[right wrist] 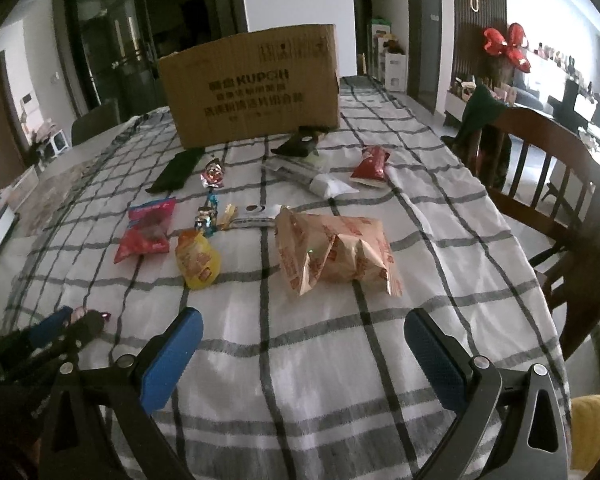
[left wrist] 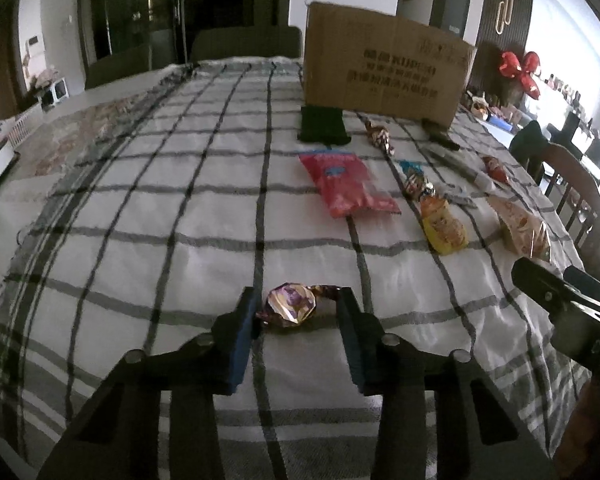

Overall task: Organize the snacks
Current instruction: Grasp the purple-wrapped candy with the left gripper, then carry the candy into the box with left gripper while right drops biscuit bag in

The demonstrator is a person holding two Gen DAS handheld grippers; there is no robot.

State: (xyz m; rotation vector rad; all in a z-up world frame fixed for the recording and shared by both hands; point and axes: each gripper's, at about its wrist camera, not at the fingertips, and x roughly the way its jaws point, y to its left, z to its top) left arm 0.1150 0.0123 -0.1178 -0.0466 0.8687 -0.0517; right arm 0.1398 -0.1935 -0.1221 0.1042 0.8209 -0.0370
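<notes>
**Left gripper closes around a foil candy; right gripper stands wide apart over the cloth**

On the table (left wrist: 120,208), which is covered by a white cloth with grey and black checks, the left gripper (left wrist: 298,314) sits low at the near edge. A small candy in purple and gold foil wrap (left wrist: 292,307) lies between its blue pads. The left pad touches a twisted end of the wrapper, and the right pad is at the other end; whether both press firmly is hard to tell, but the candy rests on the cloth.

The right gripper (right wrist: 302,334) hangs over bare cloth with its blue-padded fingers (right wrist: 172,354) spread wide and nothing between them. Just beyond it lies a large crumpled beige snack bag with orange print (right wrist: 336,254).

Further out, the other snacks are scattered across the middle of the table. A yellow and orange pouch (right wrist: 198,262) lies beside a pink-red flat packet (right wrist: 146,232). A few small foil-wrapped sweets (right wrist: 208,216) are behind them, next to a narrow white wrapper with a dark mark (right wrist: 256,216). A red packet (right wrist: 370,166) lies towards the right, and a dark green flat pack (right wrist: 178,174) towards the left.

A brown cardboard box with printed lettering (right wrist: 252,88) stands upright at the far end of the cloth. A dark wooden chair (right wrist: 540,184) is drawn up at the table's right side.
</notes>
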